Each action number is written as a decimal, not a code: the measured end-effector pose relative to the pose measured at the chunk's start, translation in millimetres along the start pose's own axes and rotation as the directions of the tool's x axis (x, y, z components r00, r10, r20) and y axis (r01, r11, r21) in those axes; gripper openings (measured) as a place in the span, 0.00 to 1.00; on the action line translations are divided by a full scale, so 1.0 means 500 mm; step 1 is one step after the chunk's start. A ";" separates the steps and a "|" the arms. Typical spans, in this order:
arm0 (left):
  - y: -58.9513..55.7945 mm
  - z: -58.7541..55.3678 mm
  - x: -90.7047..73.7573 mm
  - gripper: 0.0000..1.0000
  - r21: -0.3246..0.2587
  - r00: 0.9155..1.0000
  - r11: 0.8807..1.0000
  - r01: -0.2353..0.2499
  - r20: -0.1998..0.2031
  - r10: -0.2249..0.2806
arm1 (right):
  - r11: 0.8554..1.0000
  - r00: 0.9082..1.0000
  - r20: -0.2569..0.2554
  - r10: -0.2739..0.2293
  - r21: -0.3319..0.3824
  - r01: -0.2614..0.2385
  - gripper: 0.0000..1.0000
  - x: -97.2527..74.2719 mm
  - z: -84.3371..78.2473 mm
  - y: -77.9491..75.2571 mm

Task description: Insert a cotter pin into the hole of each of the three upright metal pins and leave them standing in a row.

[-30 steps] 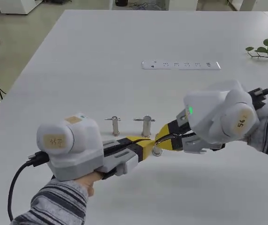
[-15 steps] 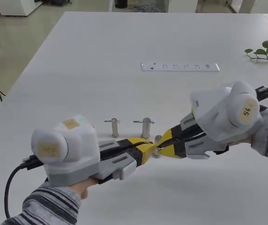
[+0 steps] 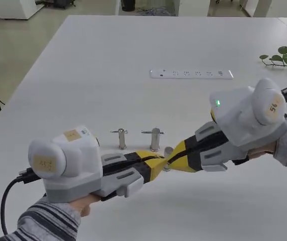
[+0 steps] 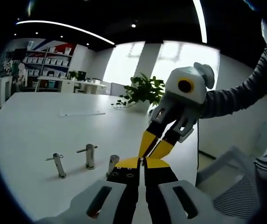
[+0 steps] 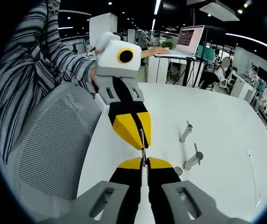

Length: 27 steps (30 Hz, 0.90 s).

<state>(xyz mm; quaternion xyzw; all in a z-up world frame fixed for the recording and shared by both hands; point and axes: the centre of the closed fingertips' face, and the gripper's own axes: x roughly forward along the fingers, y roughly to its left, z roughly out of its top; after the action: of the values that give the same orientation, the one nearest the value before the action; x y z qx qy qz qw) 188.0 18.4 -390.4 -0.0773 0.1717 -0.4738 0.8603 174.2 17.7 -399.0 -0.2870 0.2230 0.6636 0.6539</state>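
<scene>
Your right gripper hides the lower half of the third metal pin; the thin sliver between your jaw tips is too small to identify.

3 pins in a row on the table; power strip behind them.

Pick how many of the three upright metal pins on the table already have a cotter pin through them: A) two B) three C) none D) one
A: in the head view the left pin and the middle pin each carry a thin crossbar near the top, while the right pin has none.
</scene>
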 end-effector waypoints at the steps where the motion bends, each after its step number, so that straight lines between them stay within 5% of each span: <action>1: 0.000 -0.001 -0.001 0.00 -0.002 1.000 1.000 -0.001 -0.001 0.001 | 1.000 1.000 -0.005 -0.002 -0.014 0.002 0.00 0.000 0.001 0.001; 5: 0.003 -0.005 0.001 0.00 -0.003 1.000 1.000 -0.004 -0.012 0.004 | 0.995 0.999 -0.051 -0.019 -0.095 0.014 0.00 0.001 -0.006 -0.010; 16: 0.020 -0.022 0.013 0.05 0.052 0.997 0.997 -0.055 -0.045 0.058 | 0.983 0.989 -0.130 -0.066 -0.181 0.042 0.00 0.000 -0.028 -0.025; 22: 0.040 -0.028 0.021 0.24 0.121 0.991 0.986 -0.114 -0.055 0.121 | 0.973 0.970 -0.208 -0.127 -0.214 0.082 0.00 -0.009 -0.068 -0.052; 27: 0.059 -0.037 0.037 0.30 0.174 0.982 0.971 -0.163 -0.067 0.177 | 0.968 0.951 -0.268 -0.156 -0.235 0.092 0.00 -0.012 -0.098 -0.067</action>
<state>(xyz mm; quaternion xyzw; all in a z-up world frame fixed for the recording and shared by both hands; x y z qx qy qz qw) 213.6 19.2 -420.6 0.0299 0.1725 -0.4137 0.8934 211.9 -18.1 -428.7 -0.4632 0.2214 0.5933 0.6200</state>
